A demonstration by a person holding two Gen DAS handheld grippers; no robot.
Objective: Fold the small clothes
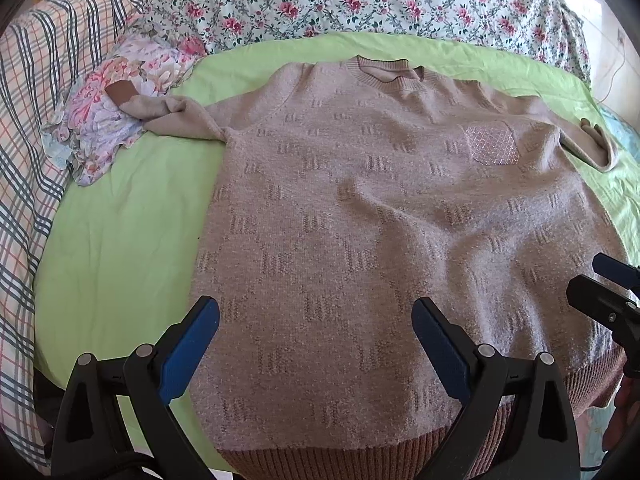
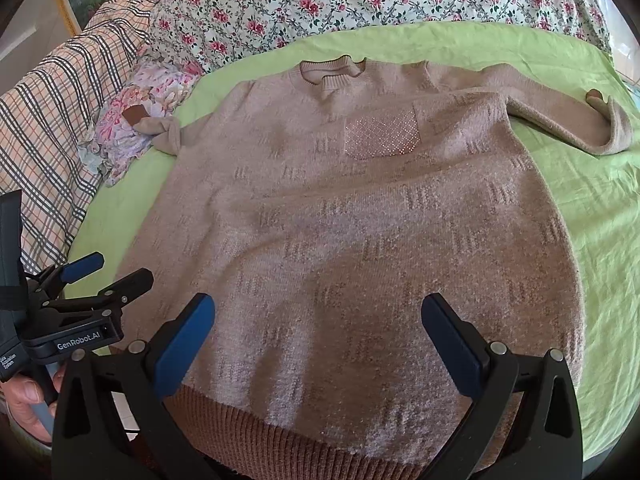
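Presently, both tongs, left (image 1: 316, 316) and right (image 2: 318, 314), gape wide and empty above sweater (image 1: 380, 220) at lower frame.

My left gripper (image 1: 316, 316) hangs with its blue-padded jaws spread wide, holding nothing. My right gripper (image 2: 318, 314) hangs beside it, jaws equally wide and empty. My left hand (image 2: 24, 404) wraps that gripper's handle, fingers curled around it.

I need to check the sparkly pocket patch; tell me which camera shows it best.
The right wrist view: the sparkly patch sits near the centre of the frame, large and with a clear dot grid. In the left wrist view it lies further right on the sweater, looking smaller and paler.
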